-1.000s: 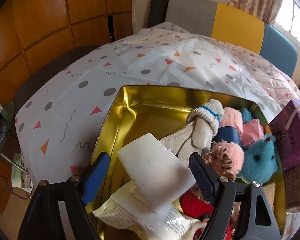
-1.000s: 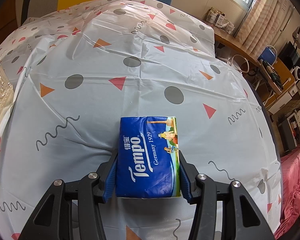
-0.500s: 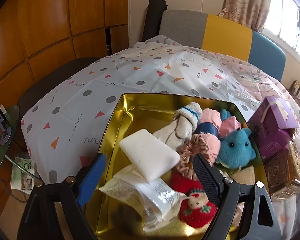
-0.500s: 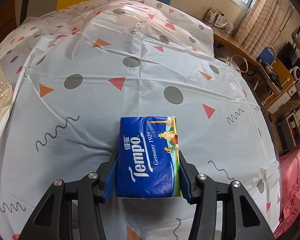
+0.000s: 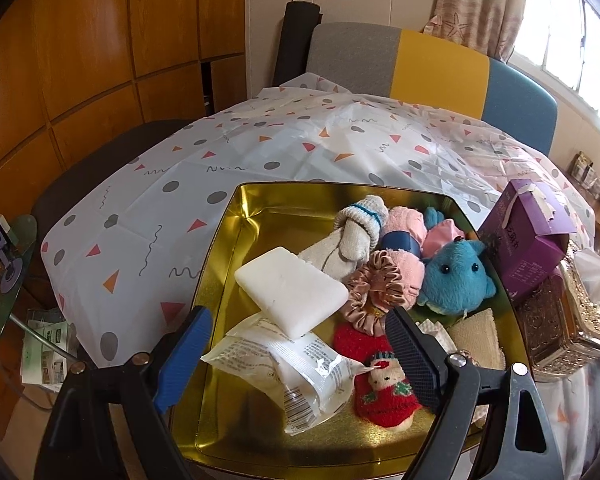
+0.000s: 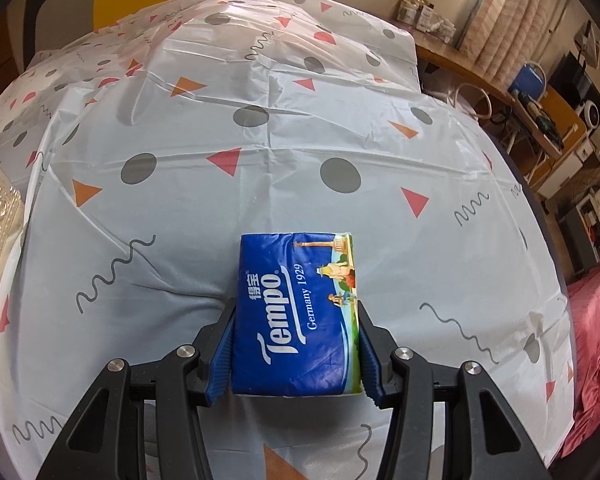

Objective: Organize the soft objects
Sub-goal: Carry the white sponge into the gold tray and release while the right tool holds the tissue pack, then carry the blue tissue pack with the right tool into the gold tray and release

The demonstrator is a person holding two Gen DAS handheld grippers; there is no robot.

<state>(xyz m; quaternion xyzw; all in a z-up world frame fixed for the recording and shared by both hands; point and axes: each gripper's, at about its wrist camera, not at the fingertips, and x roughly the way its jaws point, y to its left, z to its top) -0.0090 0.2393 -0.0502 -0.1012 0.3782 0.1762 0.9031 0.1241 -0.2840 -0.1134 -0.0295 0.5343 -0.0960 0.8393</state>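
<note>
A gold tin tray (image 5: 236, 240) holds several soft things: a white sponge block (image 5: 290, 290), a clear plastic packet (image 5: 292, 372), a cream knit glove (image 5: 352, 236), a pink scrunchie (image 5: 374, 292), a blue plush toy (image 5: 454, 276) and a red sock (image 5: 380, 384). My left gripper (image 5: 300, 352) hovers open above the tray's near end, nothing between its fingers. In the right wrist view my right gripper (image 6: 296, 354) is shut on a blue Tempo tissue pack (image 6: 296, 312), held over the patterned tablecloth (image 6: 260, 152).
A purple carton (image 5: 528, 236) and an ornate gold tissue box (image 5: 560, 320) stand right of the tray. A grey, yellow and blue chair back (image 5: 428, 68) lies beyond the table. Wooden cabinets (image 5: 80, 60) are at left; a cluttered desk (image 6: 540, 104) at right.
The left gripper has drawn back and up from the tray, leaving the white sponge block lying inside, and its jaws stand wider. The right gripper and tissue pack have kept still.
</note>
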